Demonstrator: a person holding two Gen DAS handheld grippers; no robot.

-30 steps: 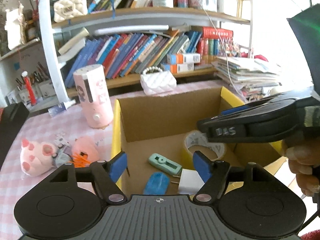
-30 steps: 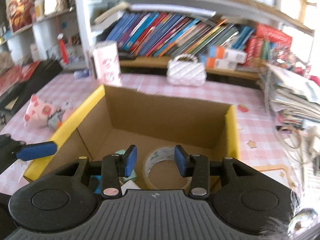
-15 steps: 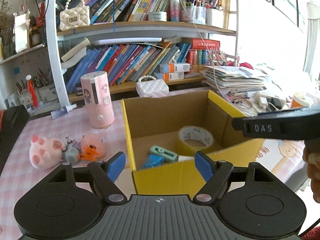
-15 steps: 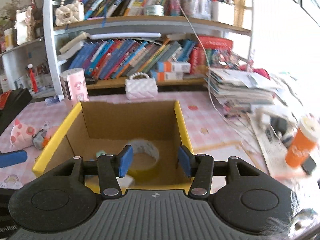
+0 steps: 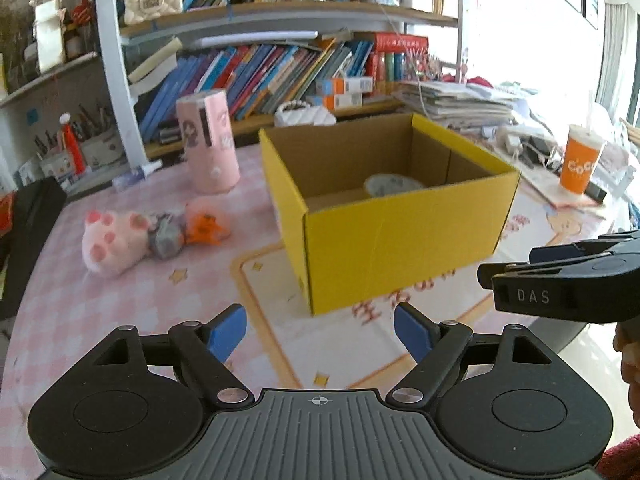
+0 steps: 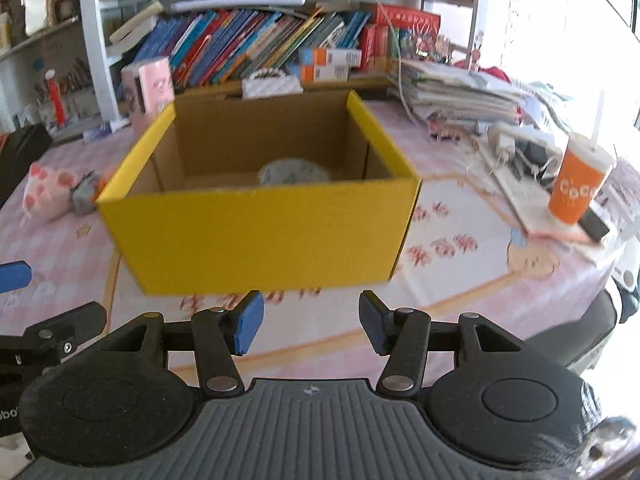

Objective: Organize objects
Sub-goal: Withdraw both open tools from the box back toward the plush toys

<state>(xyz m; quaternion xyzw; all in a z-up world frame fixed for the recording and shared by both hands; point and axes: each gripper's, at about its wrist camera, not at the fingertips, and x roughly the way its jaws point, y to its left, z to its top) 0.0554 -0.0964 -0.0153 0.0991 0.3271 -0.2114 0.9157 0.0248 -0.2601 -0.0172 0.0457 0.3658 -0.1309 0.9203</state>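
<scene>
Both tongs hang above the table [image 5: 120, 304], short of the yellow box [image 5: 400, 240]. The left tongs [image 5: 320, 330] gape wide, holding and touching nothing; the right tongs [image 6: 311, 322] stand apart too, likewise bare. A tape roll [image 6: 294, 172] lies inside the box. A pink plush [image 5: 114, 242] lies left of the box.

The right gripper [image 6: 311, 322] hangs with its jaws apart, empty, just before the yellow box [image 6: 256, 232]. A tape roll [image 6: 294, 172] lies inside; an orange cup [image 6: 578, 188] stands well to the right.
</scene>
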